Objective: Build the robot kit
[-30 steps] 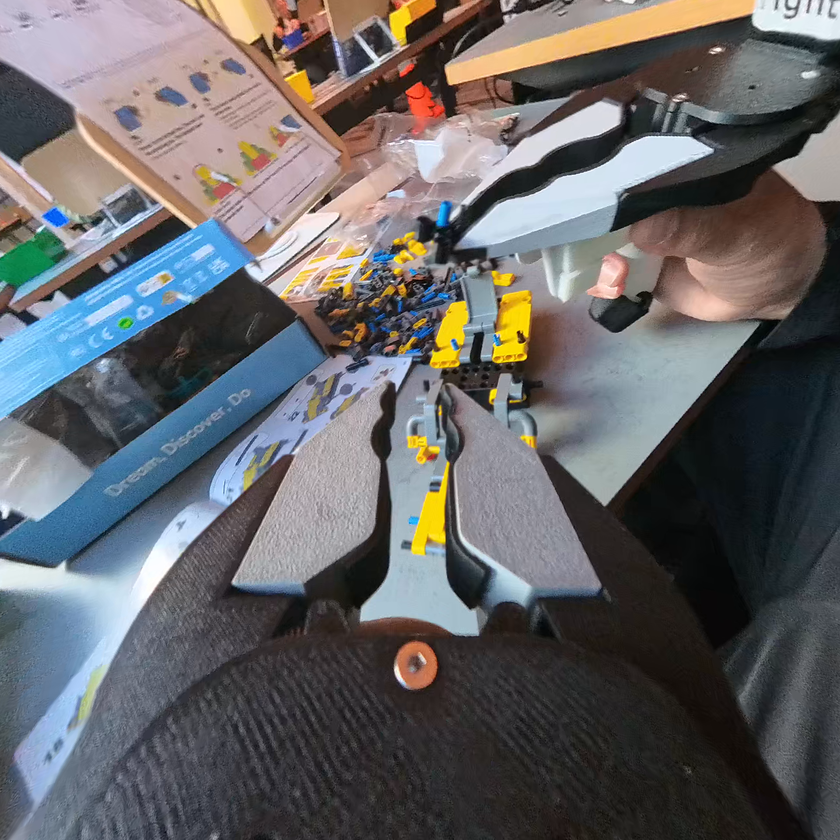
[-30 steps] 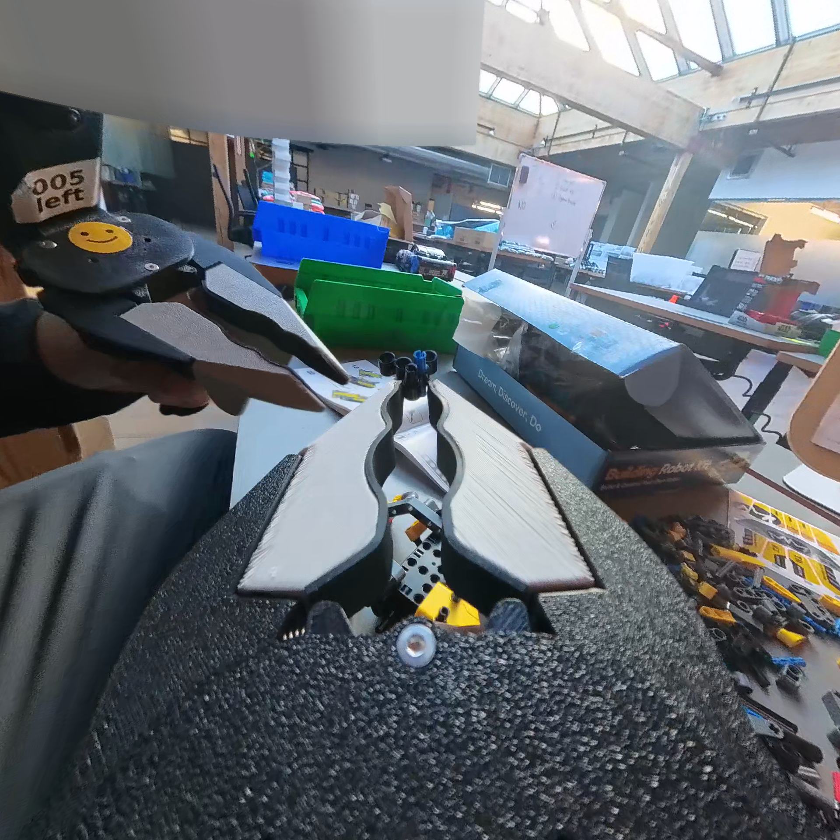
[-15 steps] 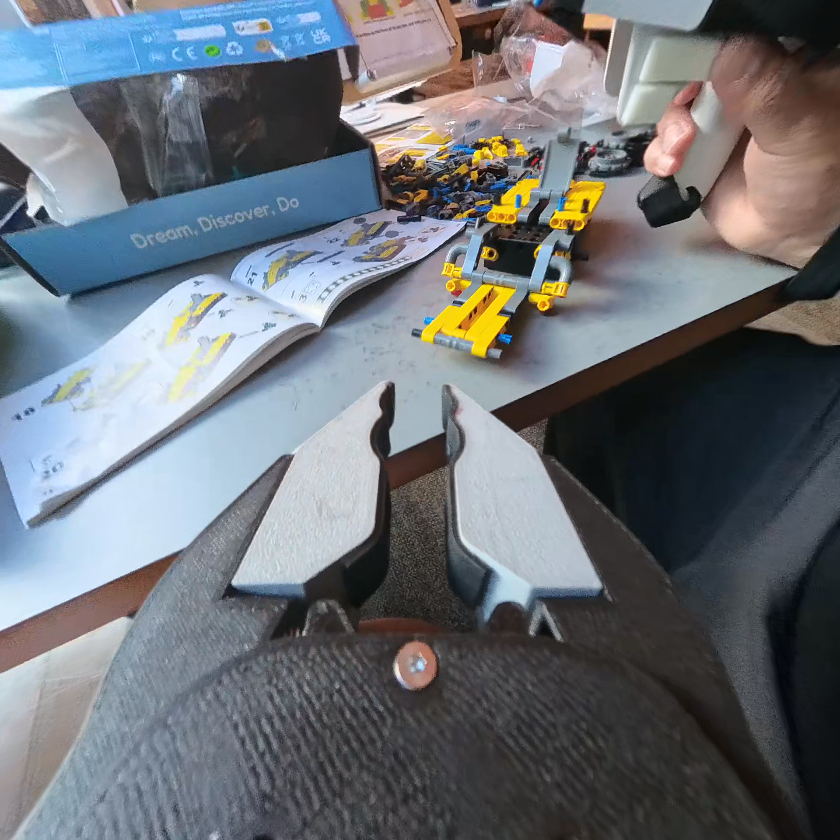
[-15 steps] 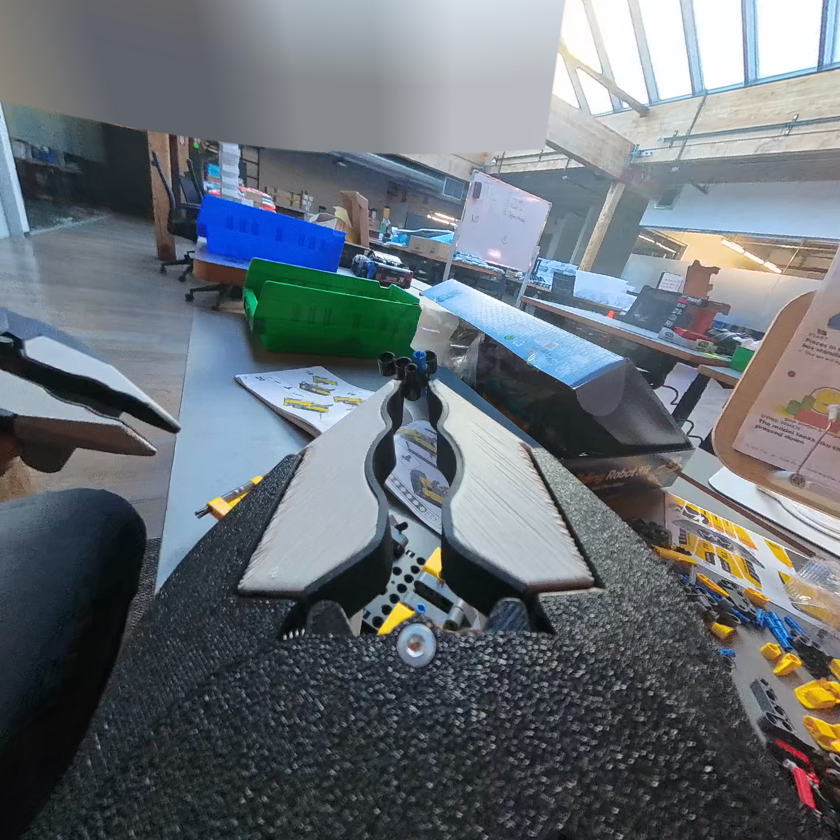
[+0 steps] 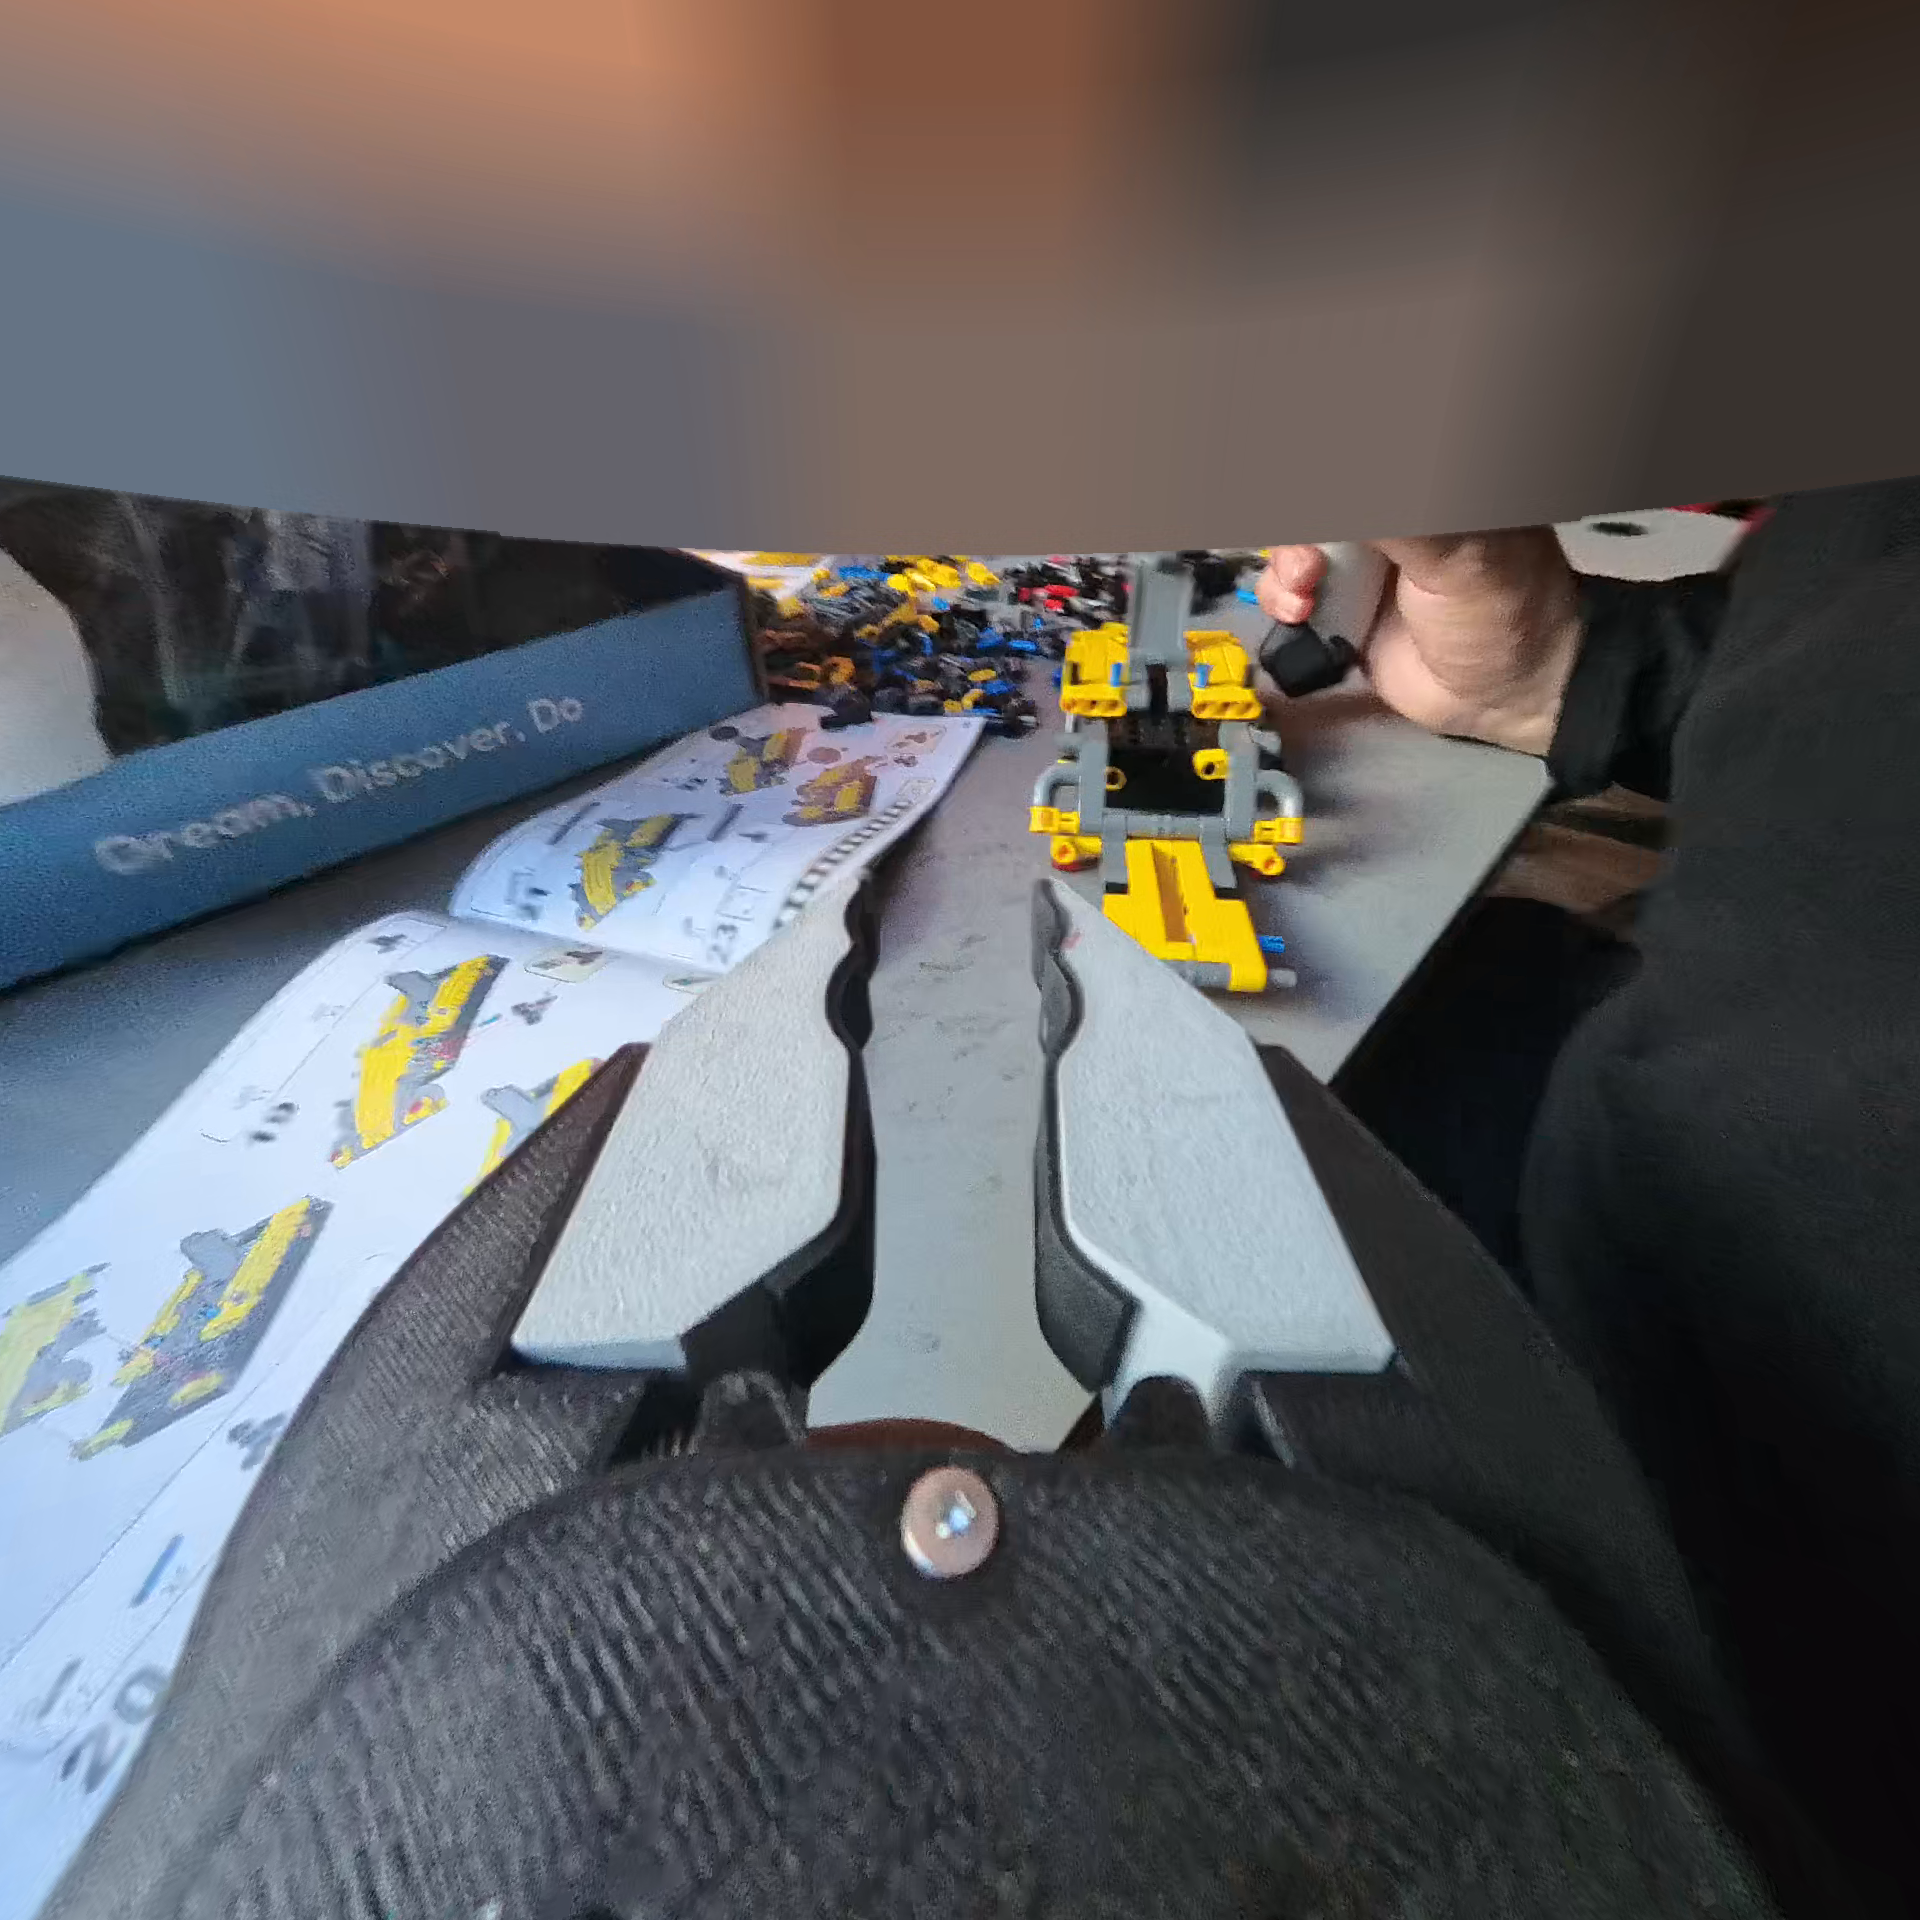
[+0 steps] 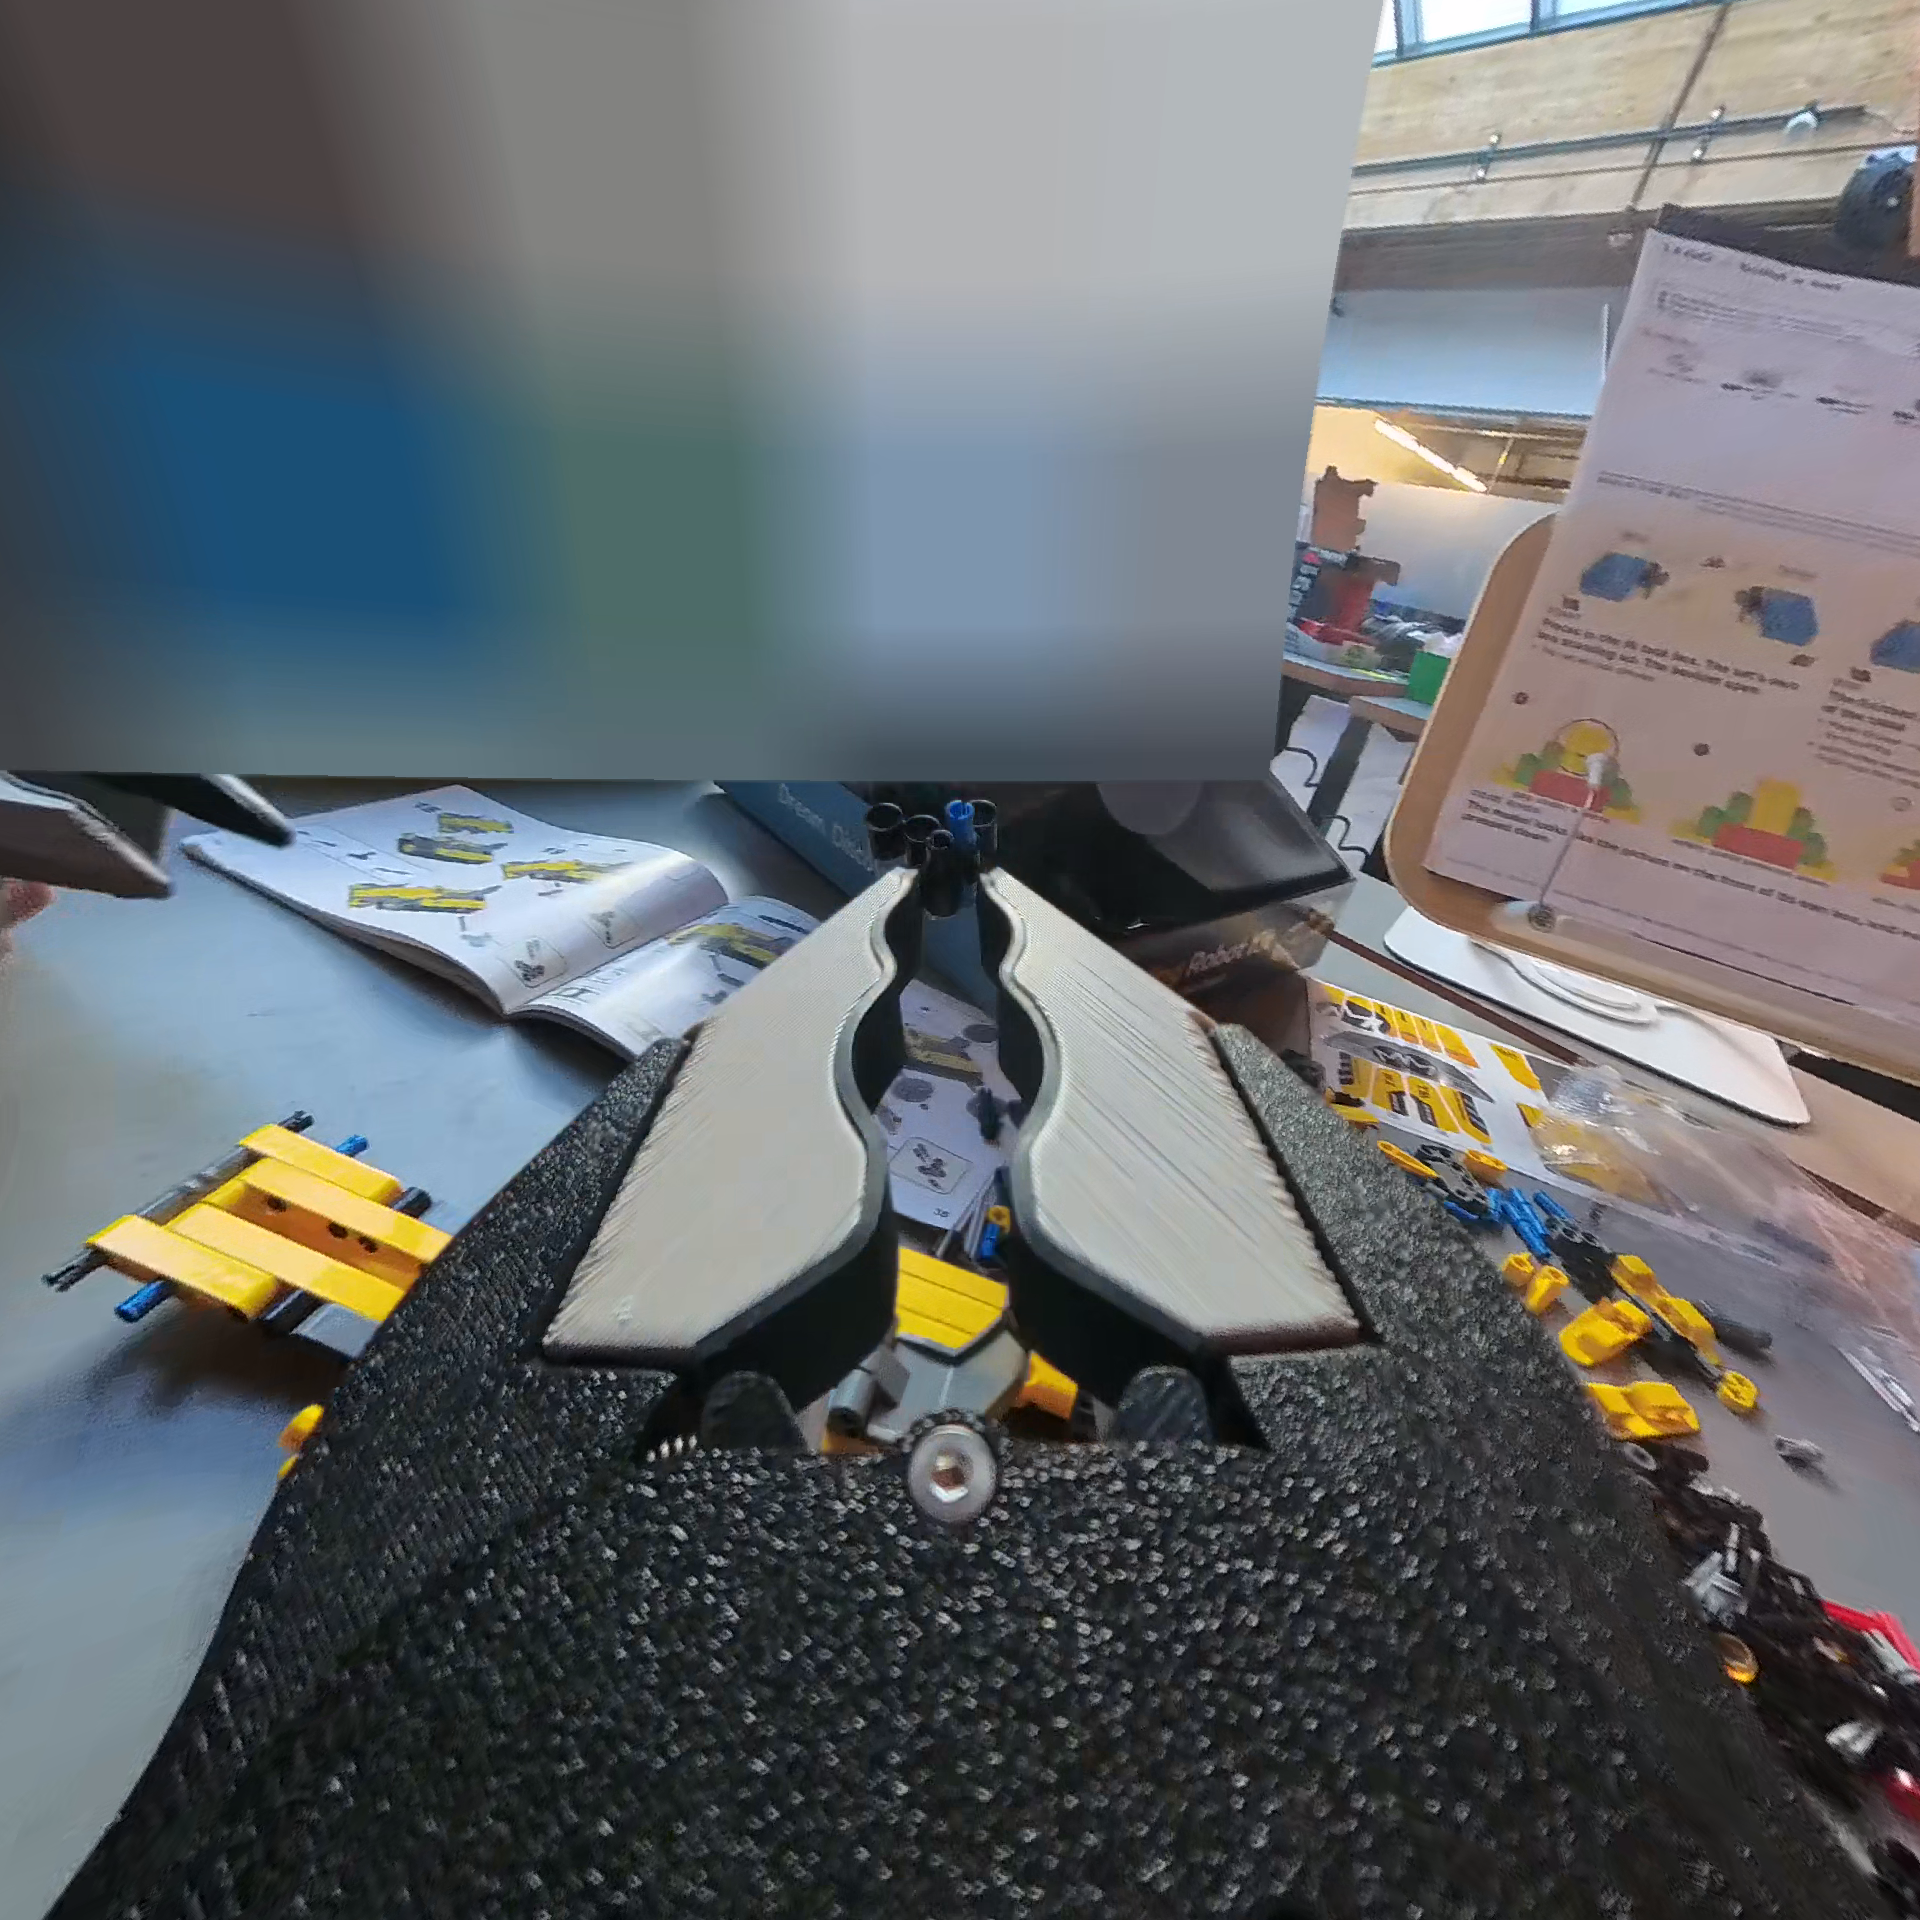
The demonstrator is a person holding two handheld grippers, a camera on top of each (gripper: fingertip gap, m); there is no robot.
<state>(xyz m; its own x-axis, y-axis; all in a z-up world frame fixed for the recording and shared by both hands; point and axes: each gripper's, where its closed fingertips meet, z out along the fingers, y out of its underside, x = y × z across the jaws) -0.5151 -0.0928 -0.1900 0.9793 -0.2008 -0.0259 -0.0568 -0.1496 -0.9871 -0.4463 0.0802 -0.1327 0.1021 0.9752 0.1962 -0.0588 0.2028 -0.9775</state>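
Over the grey table point(image 5: 945, 1143), the left gripper point(image 5: 948, 914) hangs with fingers spread and empty, between the open instruction booklet point(image 5: 665, 862) and the yellow brick vehicle point(image 5: 1169, 810); right gripper point(image 6: 948, 878) fingers pinch a small black-and-blue connector piece point(image 6: 935, 836) above the booklet, loose bricks point(image 6: 1600, 1309) at its right

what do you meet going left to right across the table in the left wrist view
blue box → open instruction booklet → left gripper, open → yellow and grey brick model → person's hand
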